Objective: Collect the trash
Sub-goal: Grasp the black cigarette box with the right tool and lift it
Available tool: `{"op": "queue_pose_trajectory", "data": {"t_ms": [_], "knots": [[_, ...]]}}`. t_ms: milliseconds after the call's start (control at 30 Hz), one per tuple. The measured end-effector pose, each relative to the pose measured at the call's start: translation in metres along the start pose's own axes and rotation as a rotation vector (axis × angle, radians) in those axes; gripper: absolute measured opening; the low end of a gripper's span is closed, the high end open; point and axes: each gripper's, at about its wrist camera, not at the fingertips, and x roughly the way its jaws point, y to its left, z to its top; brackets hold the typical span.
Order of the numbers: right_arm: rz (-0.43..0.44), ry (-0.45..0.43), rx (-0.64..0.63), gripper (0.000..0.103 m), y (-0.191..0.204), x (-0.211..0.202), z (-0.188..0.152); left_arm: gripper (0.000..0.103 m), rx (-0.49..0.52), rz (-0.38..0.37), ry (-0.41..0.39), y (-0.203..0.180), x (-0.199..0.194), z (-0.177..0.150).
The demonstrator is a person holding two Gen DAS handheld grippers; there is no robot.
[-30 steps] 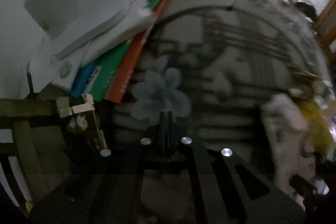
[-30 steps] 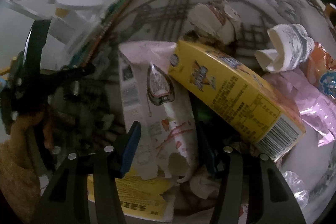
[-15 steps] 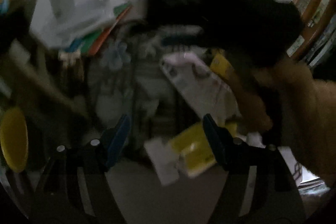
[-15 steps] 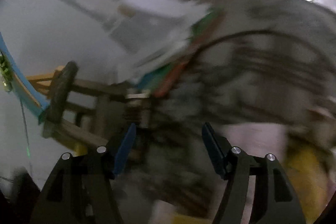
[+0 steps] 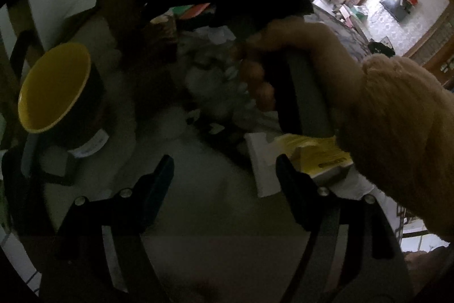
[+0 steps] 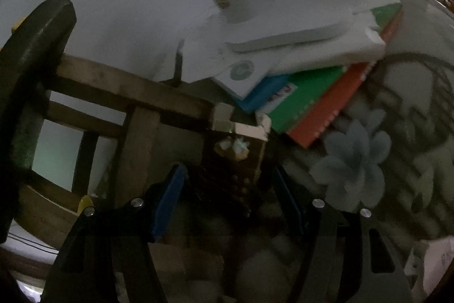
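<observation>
We see our left gripper [image 5: 224, 175] with its jaws opening and nothing between them, only a dim, blurred stretch of pale tabletop [image 5: 198, 178]. Just beyond its right finger lies a yellow carton [image 5: 317, 155] on a white sheet [image 5: 261, 161], half covered by our right hand [image 5: 300, 58] and its knitted sleeve [image 5: 403, 132]. That hand wraps the black handle of the other tool, which blocks most of the middle of the left wrist view. Behind it is a pale heap of crumpled wrappers [image 5: 215, 70], too blurred for us to sort into separate pieces. To the left stands a dark bin with a yellow lining [image 5: 54, 87], its base lost in shadow.

Our right gripper [image 6: 229, 189] has its jaws parted, stopped about halfway. A small dark brown box [image 6: 235, 158] with torn pale flaps sits between the blue pads, and we cannot tell whether either pad touches it, since its lower part sinks into darkness. It stands at the table edge, beside a wooden chair frame [image 6: 136, 104]. Just behind it is a stack of books [image 6: 312, 93], orange, green and blue, under white papers [image 6: 283, 27] cut off at the top. A pale flower print [image 6: 354, 163] shows on the tablecloth to the right.
</observation>
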Motion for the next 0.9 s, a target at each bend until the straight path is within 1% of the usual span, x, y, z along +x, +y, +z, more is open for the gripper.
{"op": "queue_pose_trajectory", "data": {"t_ms": [67,133,167,233,267,300,367,467,533,567,667,733,900], "knots": [[0.007,0.017,-0.017,0.064,0.0,0.007,0.003,0.071,-0.006,0.0,0.005,0.001,-0.003,-0.002],[0.014,0.024,-0.013,0.069,-0.003,0.011,0.005,0.072,-0.006,0.0,0.01,0.001,-0.002,-0.003],[0.009,0.028,-0.003,0.074,-0.005,0.013,0.007,0.072,-0.006,-0.001,0.012,0.001,-0.002,-0.003],[0.015,0.047,0.017,0.075,-0.01,0.017,0.01,0.072,-0.006,-0.006,0.018,0.0,0.0,-0.002],[0.016,0.051,0.02,0.069,-0.011,0.018,0.011,0.072,-0.007,-0.008,0.019,0.0,0.001,-0.001],[-0.008,0.054,0.007,0.049,-0.01,0.018,0.012,0.072,-0.008,-0.012,0.019,0.001,0.001,0.0],[0.033,0.079,0.006,0.045,-0.011,0.019,0.012,0.072,-0.012,-0.017,0.019,0.002,0.003,0.003],[-0.021,0.063,-0.046,0.044,-0.004,0.012,0.009,0.073,-0.009,-0.018,0.019,0.008,0.003,0.004],[-0.055,0.053,-0.039,0.044,-0.006,0.004,0.006,0.072,-0.007,-0.018,0.023,0.006,0.003,0.003],[-0.068,0.048,-0.025,0.02,-0.009,-0.001,0.005,0.072,-0.006,-0.018,0.021,0.007,0.002,0.003],[-0.054,0.047,0.053,0.018,-0.027,-0.025,-0.001,0.072,0.0,-0.02,0.015,0.006,0.001,0.005],[-0.077,0.015,0.048,0.0,-0.032,-0.047,-0.007,0.072,0.009,-0.029,0.013,0.004,0.003,0.011],[-0.122,-0.072,0.096,0.0,-0.055,-0.12,-0.033,0.072,0.028,-0.082,0.011,-0.005,0.008,0.026]]}}
